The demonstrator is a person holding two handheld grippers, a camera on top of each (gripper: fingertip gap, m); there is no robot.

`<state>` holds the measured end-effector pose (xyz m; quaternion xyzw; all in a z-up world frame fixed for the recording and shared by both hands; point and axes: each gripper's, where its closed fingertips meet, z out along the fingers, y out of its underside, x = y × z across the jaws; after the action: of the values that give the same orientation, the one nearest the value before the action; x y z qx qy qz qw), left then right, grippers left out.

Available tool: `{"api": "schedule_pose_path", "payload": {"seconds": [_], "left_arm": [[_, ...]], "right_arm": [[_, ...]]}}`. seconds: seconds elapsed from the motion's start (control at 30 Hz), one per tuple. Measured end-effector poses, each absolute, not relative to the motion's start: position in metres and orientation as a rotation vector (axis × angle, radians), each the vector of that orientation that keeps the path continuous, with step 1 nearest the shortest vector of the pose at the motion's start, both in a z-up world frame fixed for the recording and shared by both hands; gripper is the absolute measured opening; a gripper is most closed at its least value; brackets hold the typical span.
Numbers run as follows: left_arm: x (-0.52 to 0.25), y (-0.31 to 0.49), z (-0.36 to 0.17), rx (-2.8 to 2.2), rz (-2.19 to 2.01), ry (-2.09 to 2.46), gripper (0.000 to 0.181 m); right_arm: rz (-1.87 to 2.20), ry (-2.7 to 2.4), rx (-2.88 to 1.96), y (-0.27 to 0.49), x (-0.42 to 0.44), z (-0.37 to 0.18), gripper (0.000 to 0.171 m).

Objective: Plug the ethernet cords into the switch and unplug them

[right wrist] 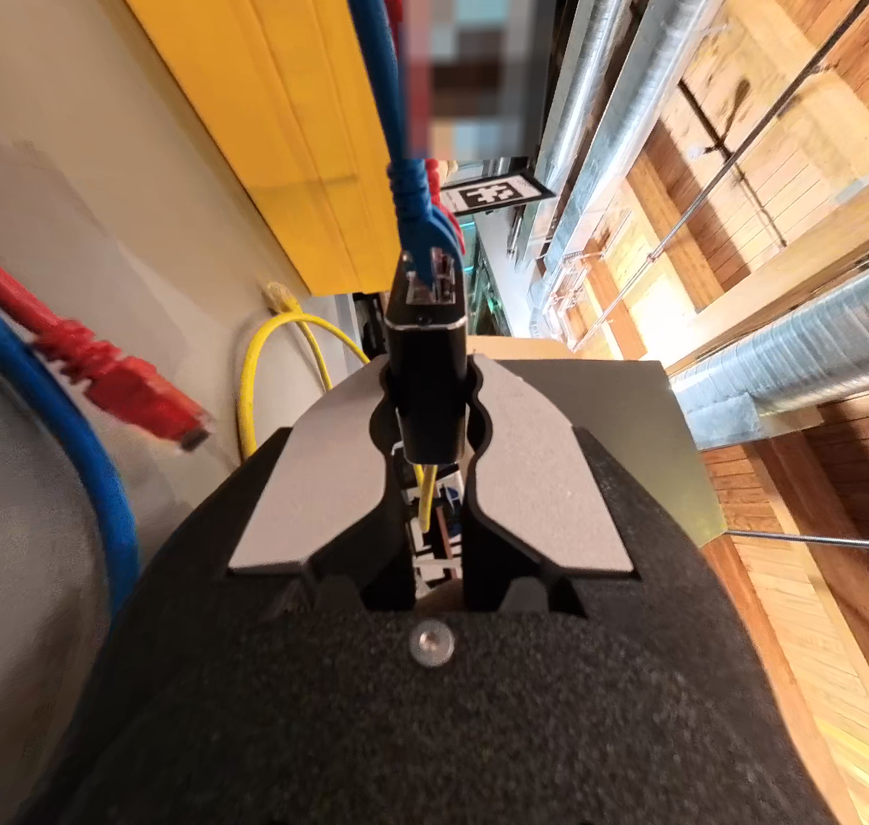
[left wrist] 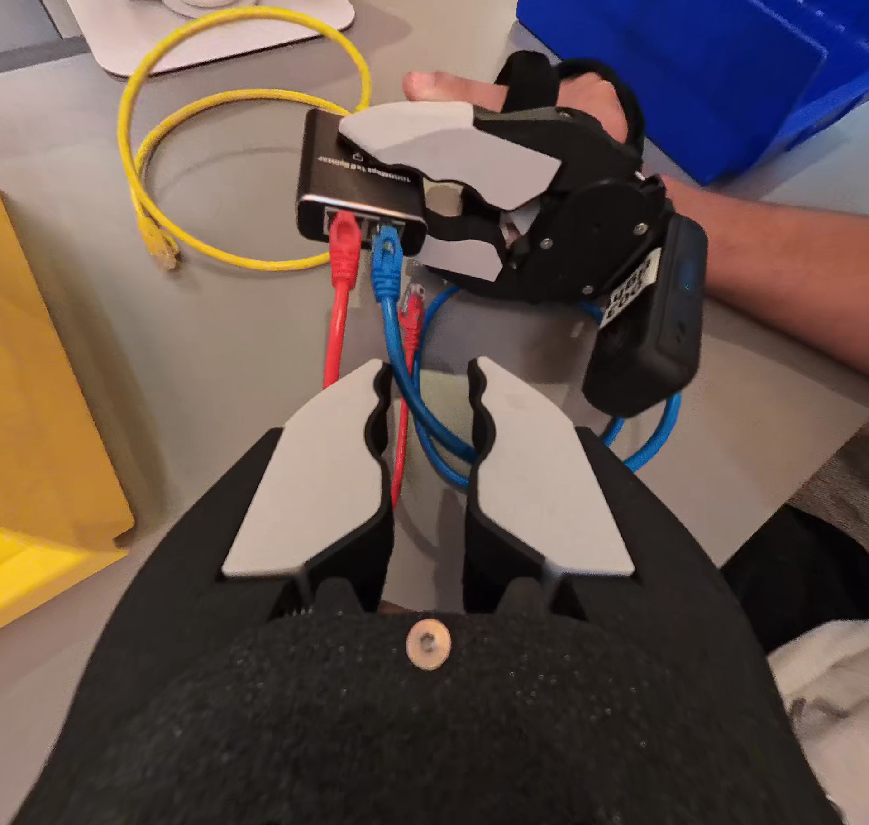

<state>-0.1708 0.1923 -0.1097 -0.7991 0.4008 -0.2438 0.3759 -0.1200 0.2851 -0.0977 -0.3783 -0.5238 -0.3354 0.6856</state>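
My right gripper (right wrist: 428, 372) is shut on the black switch (right wrist: 427, 398) and holds it above the grey table; in the left wrist view the gripper (left wrist: 390, 191) comes in from the right onto the switch (left wrist: 362, 176). A red plug (left wrist: 345, 247) and a blue plug (left wrist: 388, 256) sit in its two front ports. The blue plug (right wrist: 423, 238) also shows in the right wrist view. My left gripper (left wrist: 428, 374) is open just below the switch, with the red and blue cords running loosely between its fingers. The red cord's free plug (left wrist: 413, 308) lies beside the blue cord.
A yellow cord (left wrist: 235, 144) lies coiled on the table behind the switch, its plug (left wrist: 157, 242) free. A blue bin (left wrist: 705, 49) stands at the back right, a yellow bin (left wrist: 47, 402) at the left, a white stand base (left wrist: 207, 17) at the back. A person's forearm (left wrist: 776, 275) reaches in from the right. There is about 11 cm between the tips of the two grippers.
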Motion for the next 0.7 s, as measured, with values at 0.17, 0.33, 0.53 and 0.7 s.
{"api": "schedule_pose_path", "payload": {"seconds": [0.17, 0.33, 0.53, 0.7], "left_arm": [[-0.172, 0.202, -0.111, -1.974, -0.397, 1.065, 0.024], [-0.176, 0.212, -0.112, -1.852, -0.101, 1.121, 0.005], [-0.173, 0.208, -0.107, -1.888, -0.221, 1.076, 0.01], [-0.172, 0.201, -0.108, -1.972, -0.32, 1.057, 0.02]], "right_arm": [[-0.728, -1.182, -0.815, 0.279, -0.127, -0.096, 0.026], [-0.706, -1.175, -0.805, 0.276, -0.13, -0.095, 0.026], [-0.69, -1.191, -0.818, 0.276, -0.131, -0.098, 0.026], [-0.692, -1.206, -0.812, 0.275, -0.133, -0.1, 0.026]]}}
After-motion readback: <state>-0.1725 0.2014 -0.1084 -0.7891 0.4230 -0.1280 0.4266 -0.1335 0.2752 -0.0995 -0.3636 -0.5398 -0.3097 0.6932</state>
